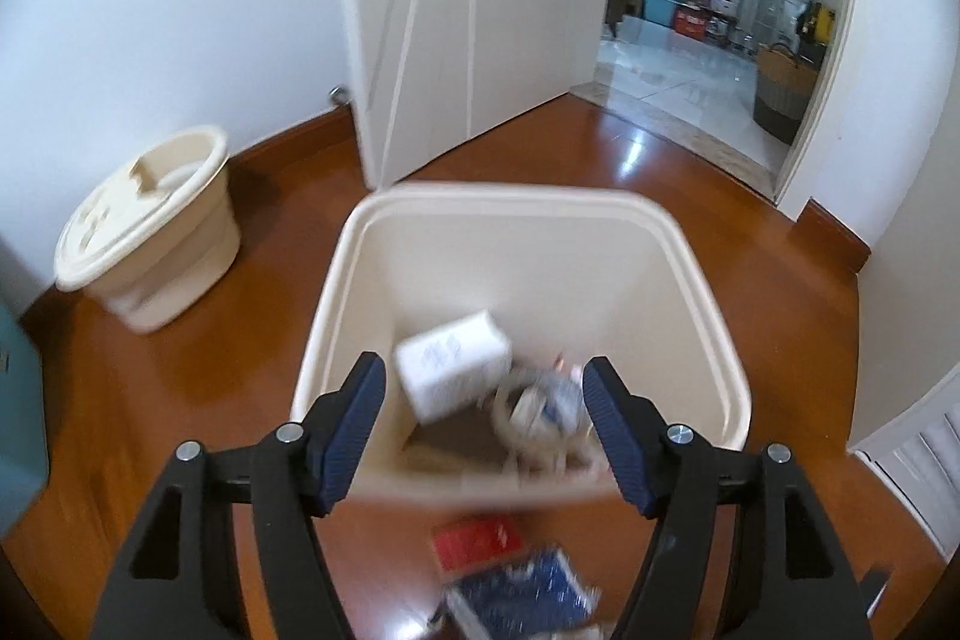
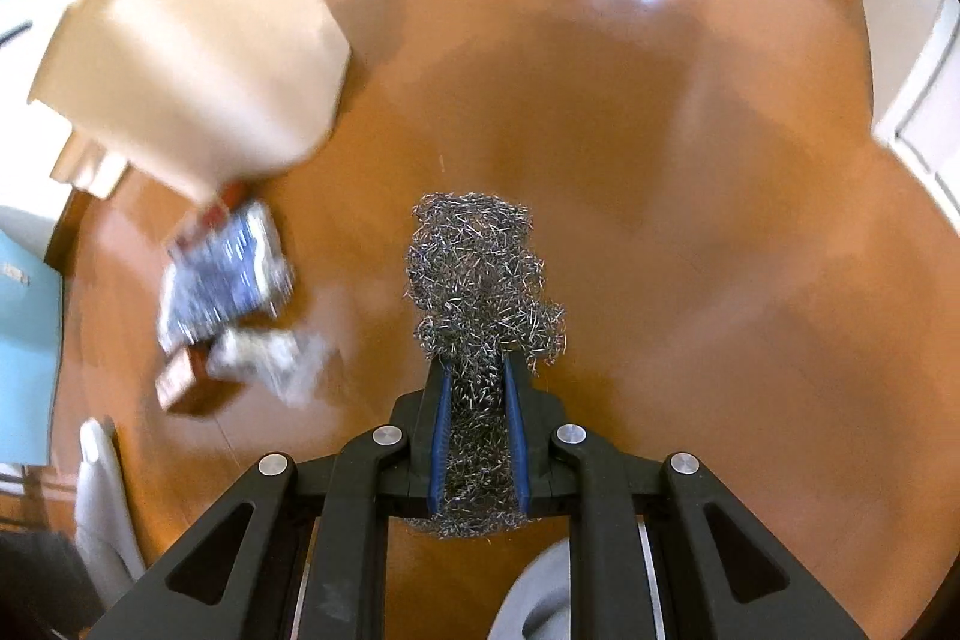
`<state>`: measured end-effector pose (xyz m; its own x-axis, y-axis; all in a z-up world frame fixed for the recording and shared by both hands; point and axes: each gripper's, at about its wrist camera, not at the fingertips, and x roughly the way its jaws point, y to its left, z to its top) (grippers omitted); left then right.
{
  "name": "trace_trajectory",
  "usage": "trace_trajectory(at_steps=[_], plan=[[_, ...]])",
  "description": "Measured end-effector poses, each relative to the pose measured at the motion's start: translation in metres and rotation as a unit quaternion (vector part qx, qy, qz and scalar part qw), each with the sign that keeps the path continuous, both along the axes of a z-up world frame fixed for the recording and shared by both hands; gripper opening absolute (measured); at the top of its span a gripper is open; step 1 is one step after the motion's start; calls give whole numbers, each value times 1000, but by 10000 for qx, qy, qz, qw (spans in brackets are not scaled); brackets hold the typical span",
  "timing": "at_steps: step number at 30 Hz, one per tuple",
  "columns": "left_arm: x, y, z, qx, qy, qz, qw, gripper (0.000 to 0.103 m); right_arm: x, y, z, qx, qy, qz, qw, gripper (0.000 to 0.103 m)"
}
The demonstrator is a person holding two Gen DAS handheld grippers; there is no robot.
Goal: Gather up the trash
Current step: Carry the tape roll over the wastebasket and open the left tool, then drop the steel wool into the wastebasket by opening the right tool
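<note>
My left gripper (image 1: 483, 382) is open and empty, held over the near rim of a cream trash bin (image 1: 690, 244). Inside the bin lie a white box (image 1: 450, 364) and crumpled wrappers (image 1: 543, 409). On the wooden floor in front of the bin lie a red packet (image 1: 477, 541) and a blue packet (image 1: 519, 595). My right gripper (image 2: 477, 370) is shut on a steel wool scourer (image 2: 480, 274) and holds it above the floor. In the right wrist view the bin (image 2: 192, 39) stands at upper left, with the blue packet (image 2: 225, 268), crumpled white paper (image 2: 270, 355) and a brown box (image 2: 186, 388) on the floor beside it.
A second cream bin with a lid (image 1: 150, 226) stands by the left wall. A white door (image 1: 420, 9) and an open doorway (image 1: 708, 9) lie beyond. A teal cabinet (image 2: 24, 340) is at far left. A white radiator (image 1: 918, 448) is at right.
</note>
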<state>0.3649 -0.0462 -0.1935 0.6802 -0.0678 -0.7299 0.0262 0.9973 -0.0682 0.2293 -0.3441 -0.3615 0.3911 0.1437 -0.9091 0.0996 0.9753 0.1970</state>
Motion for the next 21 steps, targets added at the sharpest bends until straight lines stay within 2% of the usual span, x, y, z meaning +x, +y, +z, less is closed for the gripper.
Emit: trace_trajectory(at_steps=[3,4,8,10,13,15,16,21], plan=[[-29,15,-19,-6,189,287,9994,68,17,-3,29,0,-348,46,9994,17],[-39,20,-28,9,287,419,9987,68,27,-3,48,47,-564,47,9984,17],[-65,41,-71,-306,1032,911,9900,68,67,2,118,229,-1405,129,9897,17],[-76,49,-92,-410,1373,1099,9836,68,97,10,159,642,-1865,232,9801,17],[-84,55,-106,-449,1582,1182,9793,68,141,37,207,1260,-2409,591,9605,18],[-86,58,-107,-465,1630,1193,9783,68,165,56,221,1530,-2575,831,9505,18],[-86,59,-106,-462,1622,1182,9786,68,186,70,222,1728,-2521,980,9471,18],[-83,68,-104,-451,1560,1218,9792,68,243,122,193,1776,-1951,1326,9554,26]])
